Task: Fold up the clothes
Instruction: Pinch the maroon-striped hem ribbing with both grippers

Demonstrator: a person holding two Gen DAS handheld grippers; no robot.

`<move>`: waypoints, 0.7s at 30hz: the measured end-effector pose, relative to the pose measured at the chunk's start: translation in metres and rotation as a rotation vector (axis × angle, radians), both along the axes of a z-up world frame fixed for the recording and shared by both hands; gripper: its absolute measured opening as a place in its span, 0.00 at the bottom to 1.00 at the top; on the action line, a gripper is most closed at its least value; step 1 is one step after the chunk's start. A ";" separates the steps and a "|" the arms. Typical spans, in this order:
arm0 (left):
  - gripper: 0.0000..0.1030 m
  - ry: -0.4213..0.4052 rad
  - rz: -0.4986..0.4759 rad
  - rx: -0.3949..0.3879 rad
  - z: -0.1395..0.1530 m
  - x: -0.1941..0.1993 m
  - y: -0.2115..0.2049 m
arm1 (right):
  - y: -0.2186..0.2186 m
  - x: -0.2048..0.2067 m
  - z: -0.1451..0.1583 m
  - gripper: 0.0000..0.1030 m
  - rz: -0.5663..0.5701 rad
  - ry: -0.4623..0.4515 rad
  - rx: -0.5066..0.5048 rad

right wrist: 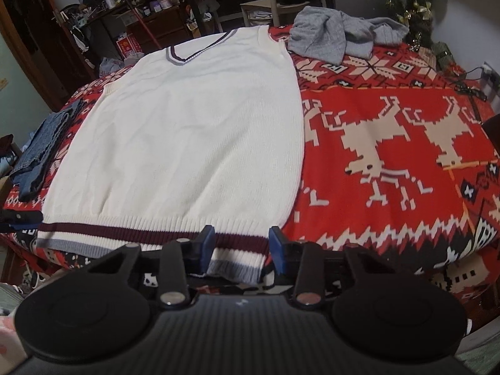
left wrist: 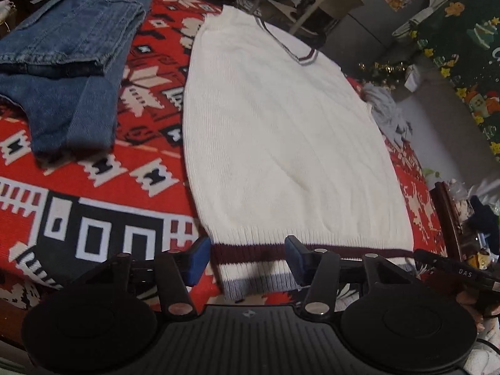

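Observation:
A white knit vest [left wrist: 275, 131] with a V-neck and a maroon and grey striped hem lies flat on the red patterned blanket [left wrist: 93, 187]; it also shows in the right wrist view [right wrist: 187, 137]. My left gripper [left wrist: 248, 259] is open, its blue pads either side of the hem's left corner. My right gripper [right wrist: 242, 245] is open at the hem's right corner, with the hem between its pads. The right gripper's tip shows in the left wrist view [left wrist: 453, 268].
Folded blue jeans [left wrist: 68, 72] lie left of the vest, also seen in the right wrist view [right wrist: 37, 150]. A crumpled grey garment [right wrist: 340, 37] lies at the far right corner of the blanket [right wrist: 390, 143]. Chairs and cluttered shelves stand beyond the bed.

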State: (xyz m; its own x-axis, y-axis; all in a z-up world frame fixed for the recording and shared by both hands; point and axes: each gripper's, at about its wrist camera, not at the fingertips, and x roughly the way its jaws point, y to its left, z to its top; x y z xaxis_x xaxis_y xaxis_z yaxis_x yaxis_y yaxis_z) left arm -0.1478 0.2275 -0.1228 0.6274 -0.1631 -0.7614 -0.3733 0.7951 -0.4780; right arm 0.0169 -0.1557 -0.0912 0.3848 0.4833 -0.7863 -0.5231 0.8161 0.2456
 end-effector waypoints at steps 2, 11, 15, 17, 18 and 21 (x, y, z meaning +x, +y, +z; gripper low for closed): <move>0.43 -0.004 -0.015 -0.009 -0.001 -0.001 -0.002 | -0.002 -0.001 -0.003 0.38 -0.002 0.005 -0.003; 0.30 -0.004 -0.019 -0.018 -0.003 -0.001 -0.001 | -0.007 -0.001 -0.014 0.34 -0.016 0.031 0.010; 0.30 -0.005 -0.030 -0.025 -0.004 0.001 -0.003 | -0.010 0.000 -0.014 0.37 -0.024 0.073 0.065; 0.30 -0.005 -0.034 -0.027 -0.004 0.002 -0.005 | -0.012 0.003 -0.014 0.40 -0.029 0.089 0.090; 0.30 -0.006 -0.034 -0.029 -0.004 0.003 -0.005 | -0.013 0.005 -0.014 0.40 -0.033 0.098 0.104; 0.29 -0.007 -0.022 -0.041 -0.005 0.003 -0.002 | -0.021 0.013 -0.015 0.39 -0.068 0.136 0.178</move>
